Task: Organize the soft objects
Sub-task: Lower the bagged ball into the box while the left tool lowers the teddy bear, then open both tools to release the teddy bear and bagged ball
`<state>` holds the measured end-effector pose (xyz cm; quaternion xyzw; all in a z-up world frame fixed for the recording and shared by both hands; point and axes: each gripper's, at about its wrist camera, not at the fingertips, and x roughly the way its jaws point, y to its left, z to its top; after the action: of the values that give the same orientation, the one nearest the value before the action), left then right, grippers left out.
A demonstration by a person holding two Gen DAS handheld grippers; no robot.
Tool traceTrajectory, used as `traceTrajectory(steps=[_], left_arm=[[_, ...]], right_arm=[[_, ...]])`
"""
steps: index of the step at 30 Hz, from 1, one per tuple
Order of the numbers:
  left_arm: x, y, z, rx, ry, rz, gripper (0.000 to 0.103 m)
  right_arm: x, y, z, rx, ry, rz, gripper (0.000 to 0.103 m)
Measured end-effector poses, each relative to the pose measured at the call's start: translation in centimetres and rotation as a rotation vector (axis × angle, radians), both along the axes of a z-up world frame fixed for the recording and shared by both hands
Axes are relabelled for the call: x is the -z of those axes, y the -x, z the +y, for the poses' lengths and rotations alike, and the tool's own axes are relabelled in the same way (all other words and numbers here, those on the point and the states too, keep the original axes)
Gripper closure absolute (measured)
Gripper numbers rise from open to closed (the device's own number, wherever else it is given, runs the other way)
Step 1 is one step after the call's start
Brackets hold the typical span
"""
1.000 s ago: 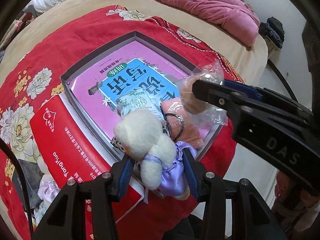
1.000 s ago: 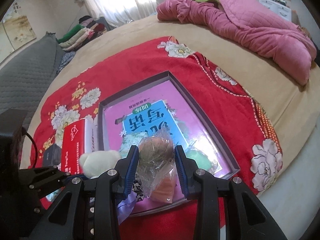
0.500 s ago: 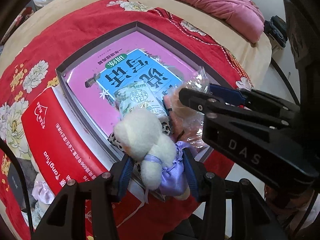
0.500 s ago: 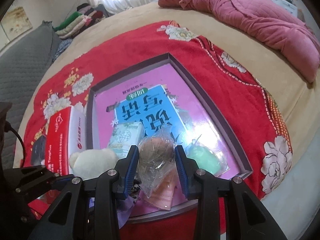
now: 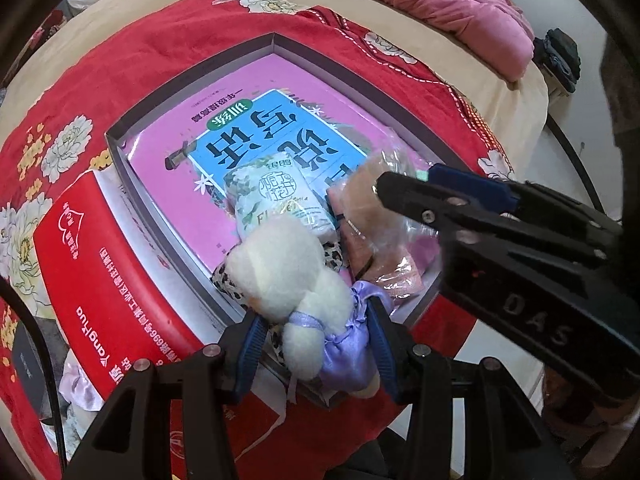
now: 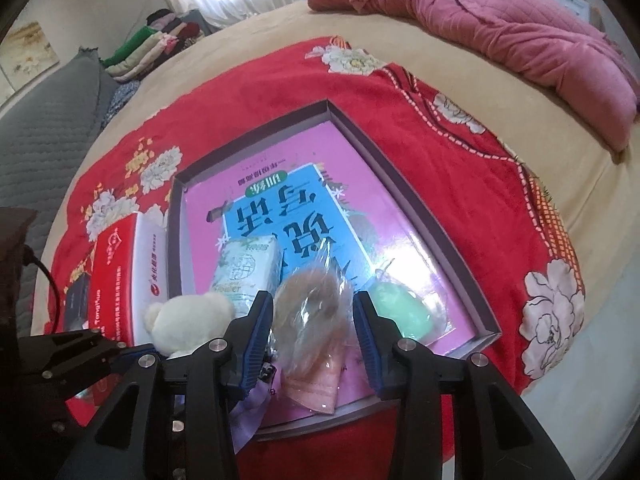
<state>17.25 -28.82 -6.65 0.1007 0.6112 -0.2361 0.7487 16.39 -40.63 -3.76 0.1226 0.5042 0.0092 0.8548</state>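
A cream-white plush bear [image 5: 288, 276] wears a shiny lilac dress, and beside it a clear bag [image 6: 316, 312] shows a tan-brown soft toy over a peach-pink pouch [image 6: 316, 390]. The grey-walled box [image 5: 192, 92] holds a pink book [image 5: 248, 92] with a sky-blue panel, a pale green-and-white floral packet [image 5: 276, 196] and a mint-green object [image 6: 396, 312]. The bed [image 6: 248, 40] is beige under a red blanket [image 6: 248, 92] with white and yellow flowers, with a rose-pink quilt [image 6: 500, 20] and a red-and-white carton [image 5: 100, 264].
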Motion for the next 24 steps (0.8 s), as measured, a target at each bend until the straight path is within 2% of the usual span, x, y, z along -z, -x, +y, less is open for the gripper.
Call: traceTrajectory(steps=[13,17,24], left_arm=[[0.7,-0.2,-1.0,0.019,-0.056,-0.045,0.052],[0.5,0.0,-1.0,0.022,-0.046,-0.049,0.043],[-0.2,0.2,-0.5,0.008,-0.048,-0.071,0.037]], right_arm=[[-2.8,3.5,-2.2,0.079,-0.017,-0.05,0.06],[-3.4,4.1,-2.3,0.083,-0.012,-0.058,0.06],[-4.2,5.0,-2.4,0.095,-0.009,-0.071,0.06]])
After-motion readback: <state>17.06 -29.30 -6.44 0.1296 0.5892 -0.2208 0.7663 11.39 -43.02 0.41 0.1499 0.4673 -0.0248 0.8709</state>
